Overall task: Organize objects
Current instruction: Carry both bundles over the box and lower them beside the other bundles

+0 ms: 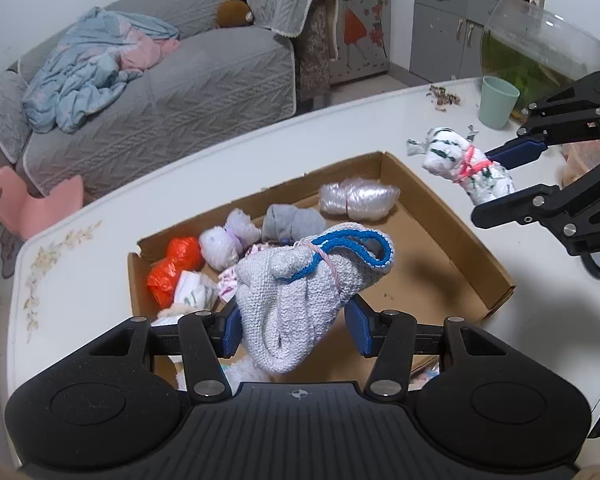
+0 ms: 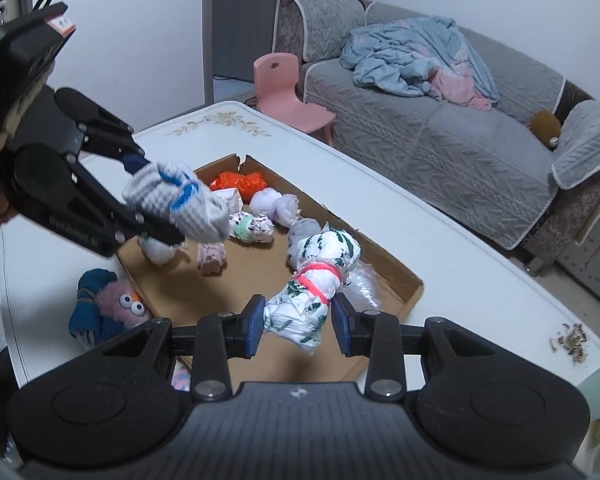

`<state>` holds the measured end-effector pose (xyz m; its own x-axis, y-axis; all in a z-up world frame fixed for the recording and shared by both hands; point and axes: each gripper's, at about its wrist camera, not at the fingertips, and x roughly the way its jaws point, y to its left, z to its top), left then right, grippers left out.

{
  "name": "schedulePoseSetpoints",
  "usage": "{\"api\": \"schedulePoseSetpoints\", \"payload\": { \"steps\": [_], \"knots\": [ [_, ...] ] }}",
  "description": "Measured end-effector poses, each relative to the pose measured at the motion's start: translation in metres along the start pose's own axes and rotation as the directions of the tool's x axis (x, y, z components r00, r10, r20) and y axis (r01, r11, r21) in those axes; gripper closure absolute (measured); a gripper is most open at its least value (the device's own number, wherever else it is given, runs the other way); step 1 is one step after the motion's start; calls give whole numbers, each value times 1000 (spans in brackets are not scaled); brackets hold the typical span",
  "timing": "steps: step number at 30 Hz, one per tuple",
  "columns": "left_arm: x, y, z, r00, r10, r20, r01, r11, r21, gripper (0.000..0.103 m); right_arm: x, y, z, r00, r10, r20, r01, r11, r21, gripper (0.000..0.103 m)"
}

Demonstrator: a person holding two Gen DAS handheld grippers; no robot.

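Both hands loaded, both above the white table point(image 1: 260, 136) with the shallow brown cardboard tray point(image 1: 452, 240) set near its middle.

Left gripper point(image 1: 294, 322): jaws at a middling width, blue pads pressed into the flanks of a grey-white knitted bundle with blue trim and a pink tie point(image 1: 308, 284). The bundle stands up from the pads, long axis running away from the claw, blue-edged end farthest out. From the right wrist view it hangs over the tray's left edge, clear of the contents below.

Right gripper point(image 2: 298, 326): jaws drawn narrow, clamped on the lower end of a white plastic bundle with green print and a pink-red elastic round its waist point(image 2: 320, 276). Long axis likewise points away from the claw. From the left wrist view it sits off the tray's far right corner, above bare table; from its own camera it lies over the tray's right half. Height above the cardboard cannot be judged.

Already lying in the tray: an orange plastic bundle point(image 1: 172, 268), a lilac-white bundle point(image 1: 228, 240), a grey cloth roll point(image 1: 292, 222) and a clear crinkled plastic roll point(image 1: 358, 198), ranged along the far side. Middle and near right of the floor are bare.

Turning relation: bare cardboard lies below and ahead of both claws; the left one looks nearer to a free spot, its load already over the tray.

Off-tray: a blue and pink furry toy with googly eyes point(image 2: 108, 308) at the tray's near left corner; a mint-green cup point(image 1: 498, 102) near the table's far right edge.
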<state>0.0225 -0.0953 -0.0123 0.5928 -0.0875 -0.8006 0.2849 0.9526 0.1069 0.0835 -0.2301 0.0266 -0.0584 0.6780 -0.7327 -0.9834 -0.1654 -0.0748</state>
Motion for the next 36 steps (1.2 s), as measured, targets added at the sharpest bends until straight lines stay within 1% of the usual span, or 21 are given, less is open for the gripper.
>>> {"api": "schedulePoseSetpoints", "payload": {
  "steps": [8, 18, 24, 29, 32, 36],
  "knots": [
    [19, -6, -5, 999, 15, -35, -15, 1000, 20, 45, 19, 9, -2, 998, 19, -52, -21, 999, -37, 70],
    [42, -9, -6, 997, 13, -79, -12, 1000, 16, 44, 33, 6, -7, 994, 30, -102, -35, 998, -43, 70],
    [48, -14, -6, 996, -4, -87, 6, 1000, 16, 44, 37, 1, -10, 992, 31, -119, -36, 999, -41, 70],
    [57, -14, -3, 995, -26, -94, 25, 1000, -15, 44, 44, -1, -9, 992, 22, -127, -28, 999, -46, 70],
    [64, -16, 1, 995, -24, -100, 22, 1000, -22, 44, 51, -2, -7, 991, 19, -129, -25, 999, -46, 70],
    [73, -17, 11, 996, -20, -86, 18, 1000, -25, 44, 55, -6, -8, 991, 13, -131, -18, 999, -37, 70]
  ]
}}
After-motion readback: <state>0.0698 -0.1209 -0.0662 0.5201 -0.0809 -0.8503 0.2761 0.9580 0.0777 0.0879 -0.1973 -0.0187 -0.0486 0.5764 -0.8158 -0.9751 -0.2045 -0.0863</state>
